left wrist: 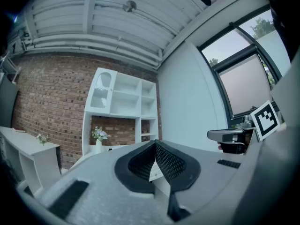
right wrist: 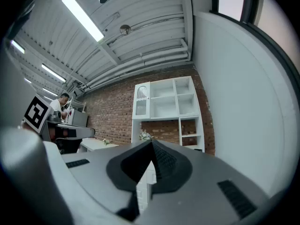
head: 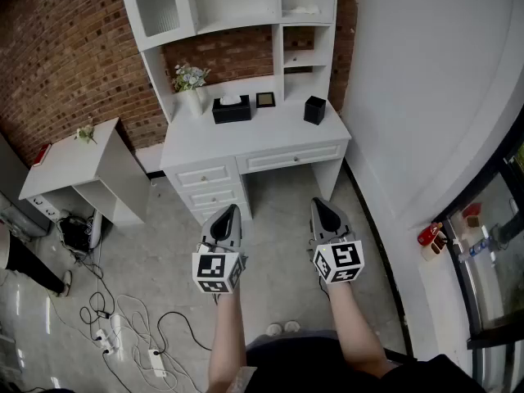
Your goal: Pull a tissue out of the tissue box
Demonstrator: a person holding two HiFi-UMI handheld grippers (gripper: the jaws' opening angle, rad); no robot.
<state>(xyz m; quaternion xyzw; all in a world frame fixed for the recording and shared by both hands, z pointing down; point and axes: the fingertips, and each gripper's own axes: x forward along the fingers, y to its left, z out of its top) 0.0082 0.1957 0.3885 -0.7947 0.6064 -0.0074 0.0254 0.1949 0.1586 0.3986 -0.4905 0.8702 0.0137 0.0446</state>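
The black tissue box stands on the white desk against the brick wall, with a white tissue poking out of its top. Both grippers are held level over the floor, well in front of the desk and pointing at it. My left gripper is shut with nothing in it; in the left gripper view its jaws meet at the tip. My right gripper is shut and empty too, and its jaws are pressed together in the right gripper view. The jaws hide the tissue box in both gripper views.
On the desk stand a vase of flowers, a small picture frame and a black holder, under a white hutch. A low white side table is at the left, cables lie on the floor, and a white wall runs along the right.
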